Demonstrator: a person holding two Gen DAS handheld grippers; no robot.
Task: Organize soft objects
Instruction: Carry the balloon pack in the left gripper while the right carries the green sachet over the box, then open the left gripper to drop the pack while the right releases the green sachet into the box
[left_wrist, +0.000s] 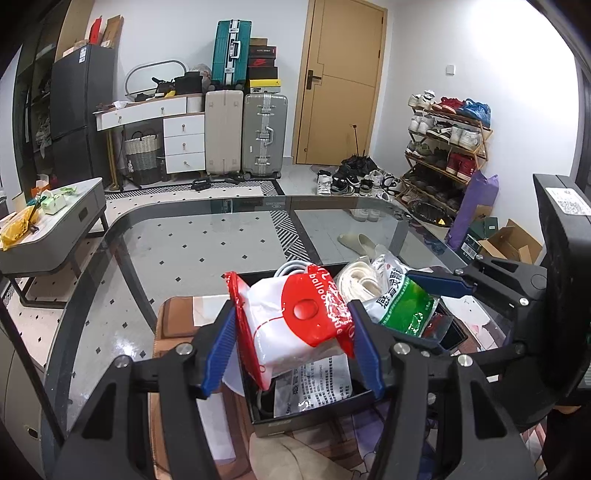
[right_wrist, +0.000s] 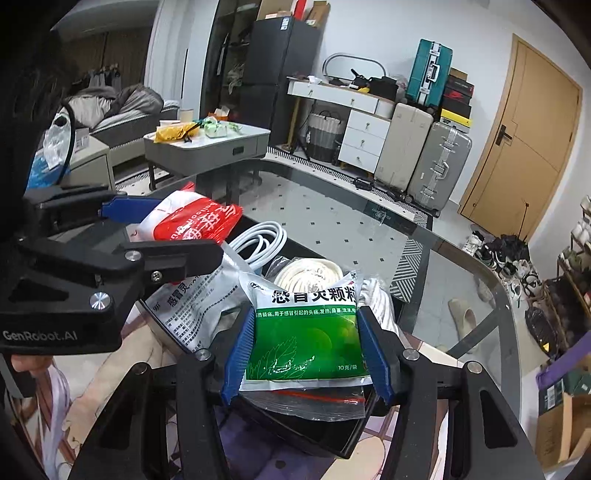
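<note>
My left gripper (left_wrist: 291, 347) is shut on a red and white soft pack (left_wrist: 295, 317) and holds it over a black open box (left_wrist: 303, 417) on the glass table. My right gripper (right_wrist: 306, 354) is shut on a green and white sachet (right_wrist: 306, 336) over the same box. The left gripper and the red pack (right_wrist: 192, 221) show at the left of the right wrist view. The right gripper's blue fingers (left_wrist: 439, 284) and the sachet (left_wrist: 402, 299) show in the left wrist view. In the box lie a white cable coil (right_wrist: 262, 240), a cream rope coil (right_wrist: 310, 273) and a grey printed sachet (right_wrist: 199, 306).
The glass table (left_wrist: 207, 236) has a dark rounded rim. A clear zip bag (right_wrist: 317, 402) lies under the green sachet. A grey side table (left_wrist: 55, 229) with clutter stands to the left. Suitcases (left_wrist: 247, 136), a door and a shoe rack (left_wrist: 447, 147) stand behind.
</note>
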